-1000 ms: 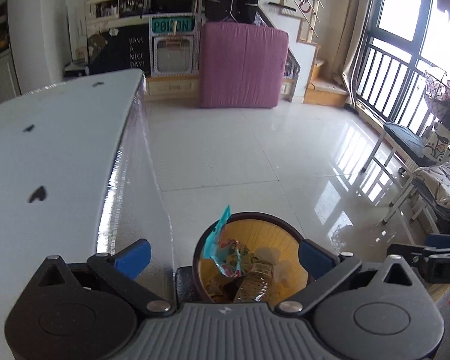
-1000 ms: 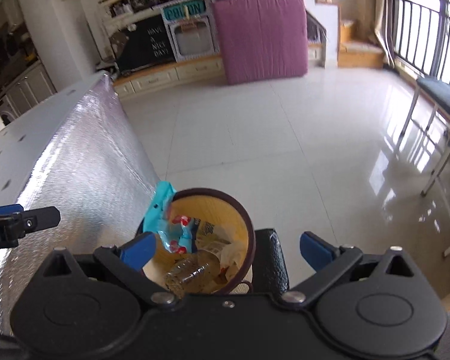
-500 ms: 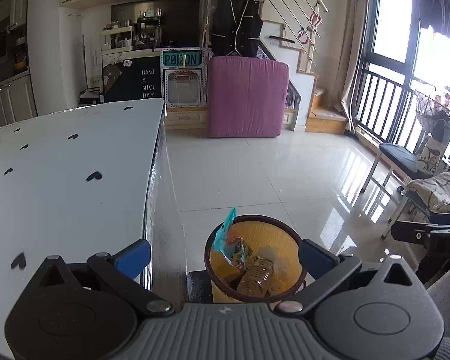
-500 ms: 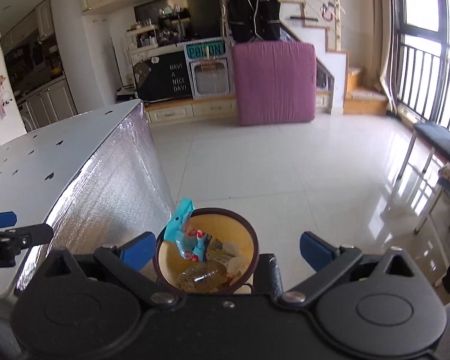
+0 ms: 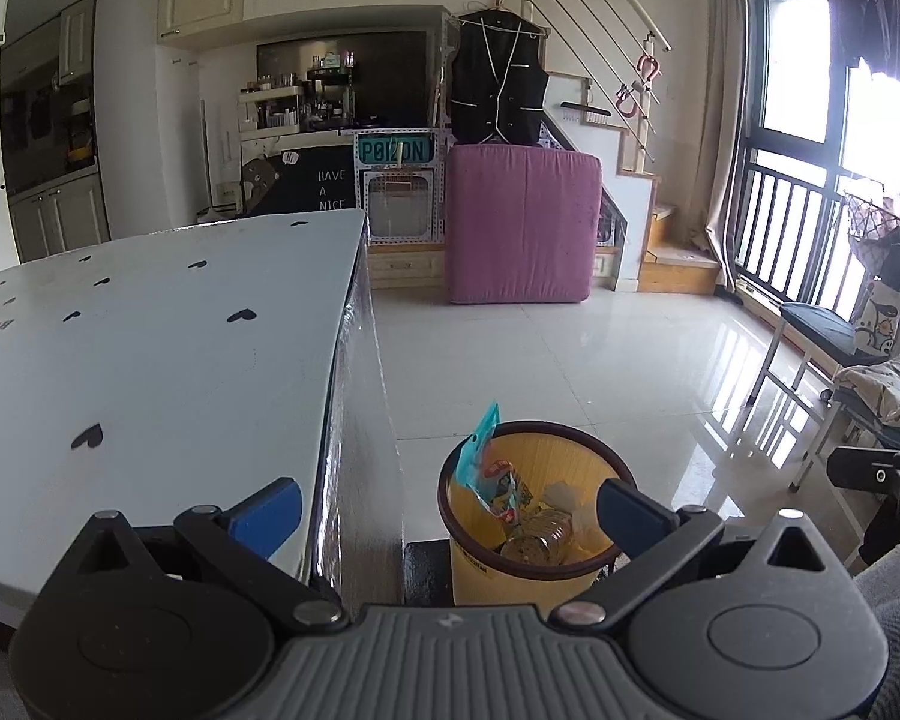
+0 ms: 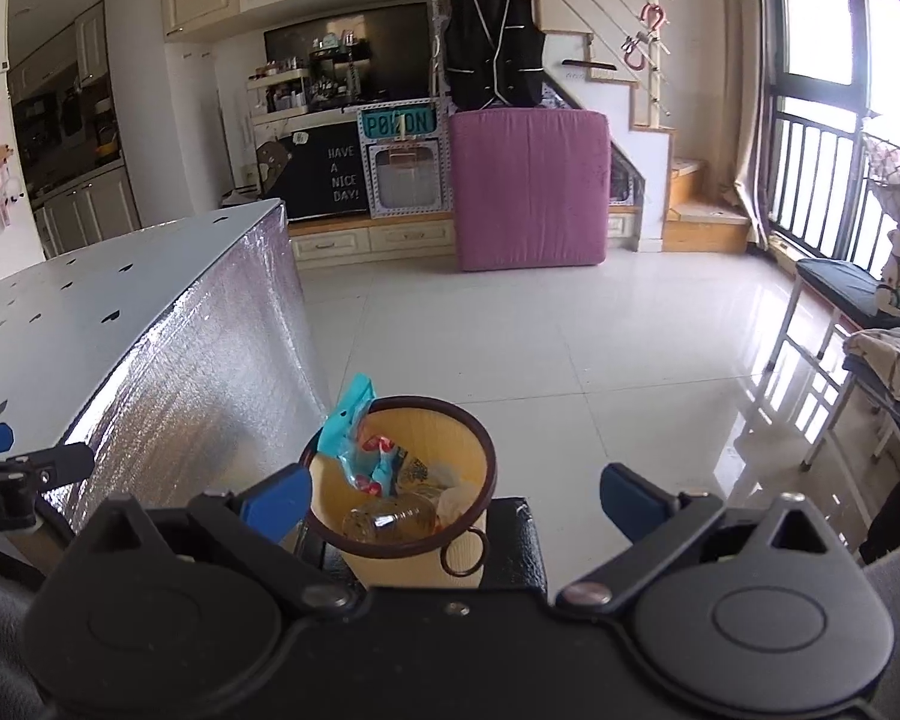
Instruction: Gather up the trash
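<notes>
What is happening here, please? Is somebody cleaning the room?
A person holds a two-finger tool in each hand and is collecting trash. Both the left tool and the right tool are open and hold nothing. They hover above a yellow trash bin that stands on the floor beside the white table. In the bin lie a plastic bottle and a blue snack wrapper, which sticks out over the rim. No trash shows on the visible part of the table.
</notes>
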